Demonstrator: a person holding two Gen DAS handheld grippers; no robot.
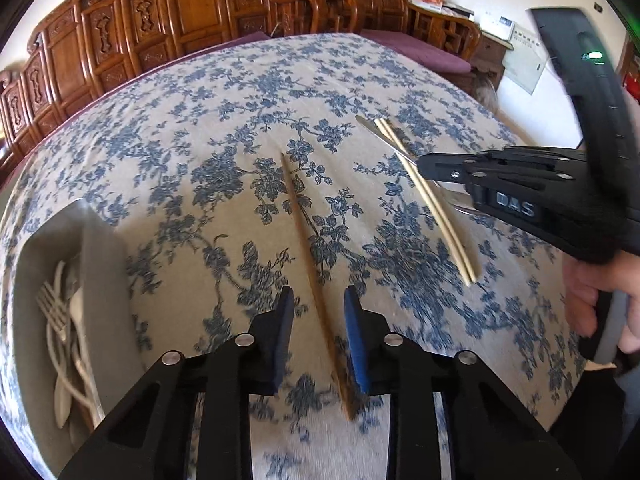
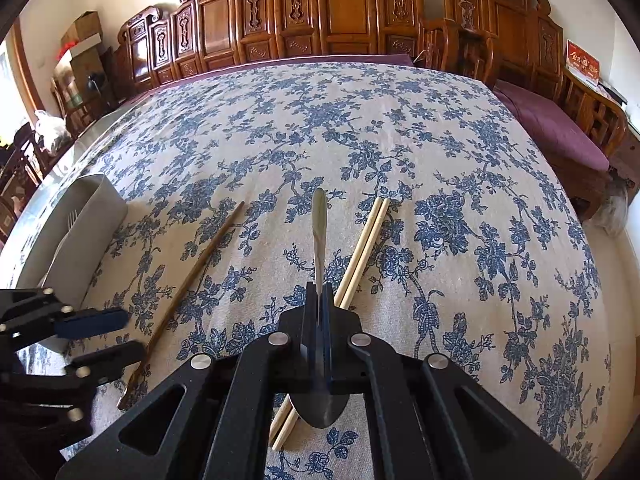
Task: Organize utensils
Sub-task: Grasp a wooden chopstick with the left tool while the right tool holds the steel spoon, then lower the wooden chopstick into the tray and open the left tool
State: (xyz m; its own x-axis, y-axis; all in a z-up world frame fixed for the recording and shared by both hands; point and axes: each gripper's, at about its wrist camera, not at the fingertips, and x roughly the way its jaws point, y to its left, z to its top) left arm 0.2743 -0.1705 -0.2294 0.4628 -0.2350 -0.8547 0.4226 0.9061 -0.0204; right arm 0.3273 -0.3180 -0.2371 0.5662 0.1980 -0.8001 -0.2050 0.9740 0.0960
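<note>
Steel spoon (image 2: 319,236) clamped at neck in right gripper (image 2: 319,292), jaws closed, beside pale chopsticks (image 2: 362,252). Left gripper (image 1: 318,312) wide open, straddling dark chopstick (image 1: 304,232), not gripping. Next, likely: carry spoon to grey holder (image 2: 86,216) at 10 o'clock.

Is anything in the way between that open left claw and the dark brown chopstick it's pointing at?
Nothing visible. The left gripper is open, and the dark chopstick already lies on the tablecloth between its fingers, nearer the right one. The pale chopsticks lie off to the right.
</note>
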